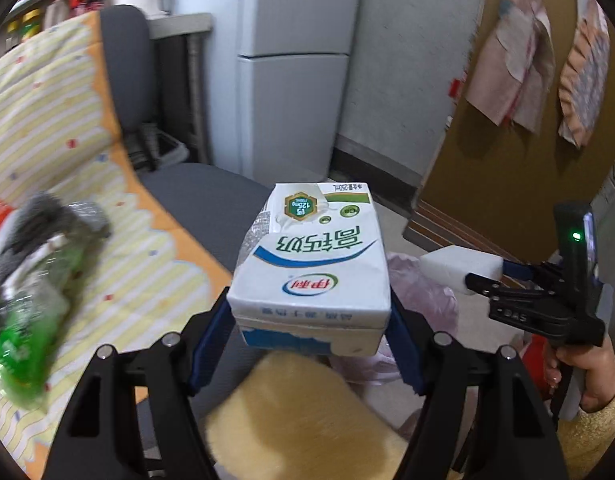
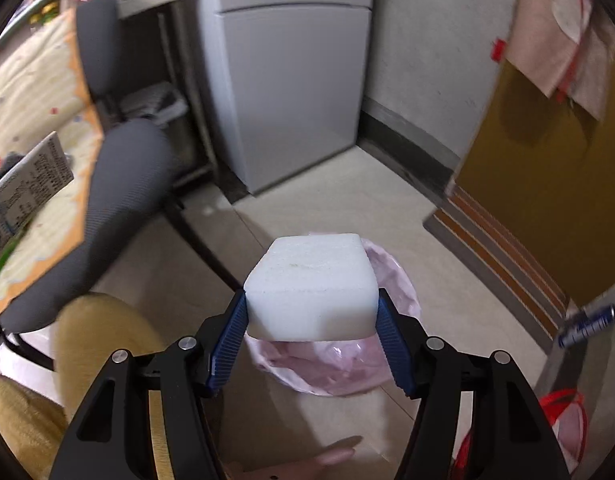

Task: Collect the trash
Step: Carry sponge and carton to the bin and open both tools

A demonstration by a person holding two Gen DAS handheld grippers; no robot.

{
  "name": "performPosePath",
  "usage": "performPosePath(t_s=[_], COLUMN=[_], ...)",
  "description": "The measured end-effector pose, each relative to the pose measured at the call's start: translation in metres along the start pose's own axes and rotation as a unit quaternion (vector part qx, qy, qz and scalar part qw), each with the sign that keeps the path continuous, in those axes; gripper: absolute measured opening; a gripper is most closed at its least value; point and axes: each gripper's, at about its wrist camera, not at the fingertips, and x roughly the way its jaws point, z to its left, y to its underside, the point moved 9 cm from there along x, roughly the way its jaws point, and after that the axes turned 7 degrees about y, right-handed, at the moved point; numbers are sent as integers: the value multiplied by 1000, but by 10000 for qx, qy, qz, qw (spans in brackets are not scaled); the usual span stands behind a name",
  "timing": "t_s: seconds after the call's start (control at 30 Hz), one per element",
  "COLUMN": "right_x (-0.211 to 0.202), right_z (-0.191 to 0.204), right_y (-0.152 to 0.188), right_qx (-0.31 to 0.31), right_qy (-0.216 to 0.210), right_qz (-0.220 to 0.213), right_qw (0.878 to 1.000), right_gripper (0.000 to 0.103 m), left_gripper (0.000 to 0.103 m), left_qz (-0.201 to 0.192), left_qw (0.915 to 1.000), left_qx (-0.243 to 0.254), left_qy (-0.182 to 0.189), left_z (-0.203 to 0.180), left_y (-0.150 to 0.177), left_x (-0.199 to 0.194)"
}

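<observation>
Blurred green and grey wrappers (image 1: pixel 35 292) on the striped yellow tablecloth (image 1: pixel 55 120), too smeared to tell apart; cut off at the left edge of the left wrist view. Pink-lined round trash bin (image 2: pixel 391 280) on the beige tiled floor (image 2: pixel 315 208), half hidden behind the white foam block (image 2: pixel 311 292) in the right wrist view, and only a pale slip of it showing beside the carton in the left wrist view. Left gripper (image 1: pixel 309 320) clenched on the dented white milk carton with blue and green print (image 1: pixel 311 264), blue ribbed pads (image 1: pixel 209 344) pressed against its two sides, print upside down, carton lifted clear above the yellow fleece sleeve (image 1: pixel 299 412). Right gripper (image 2: pixel 311 324) clamped on the foam block, jaws set about as wide as the block, blue pads (image 2: pixel 227 340) touching its left and right faces; block held directly over the bin's opening. Grey office chair (image 2: pixel 123 184) just left of the bin; white fridge (image 2: pixel 291 80) behind; brown door (image 2: pixel 547 184) at right.
</observation>
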Motion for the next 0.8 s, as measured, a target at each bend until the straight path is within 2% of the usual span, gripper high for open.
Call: performPosePath(t_s=[0.13,0.27,0.37,0.57,0.8], right_x=[28,56,68,58,29], right_z=[-12,-16,-22,-35,-63], right_y=[15,28,32,28,6], right_qx=[144,323,485,649,1019], right_qy=[125,11,76,10,193], right_qz=[333,547,650,490,-38], right_qw=[9993,9980,9967,9967,9946], right_gripper=[66,72,74,75,73], left_gripper=[69,69,70,70,70], left_qz=[102,160,247,679,909], left_qw=[9997,9992,9986,9951,9882], left_qx=[142,296,434,639,993], left_qy=[197,225,182,329,725], left_z=[-21,-33,-38,-58,-103], left_y=[1,2,6,27,35], left_x=[19,31,45,98,154])
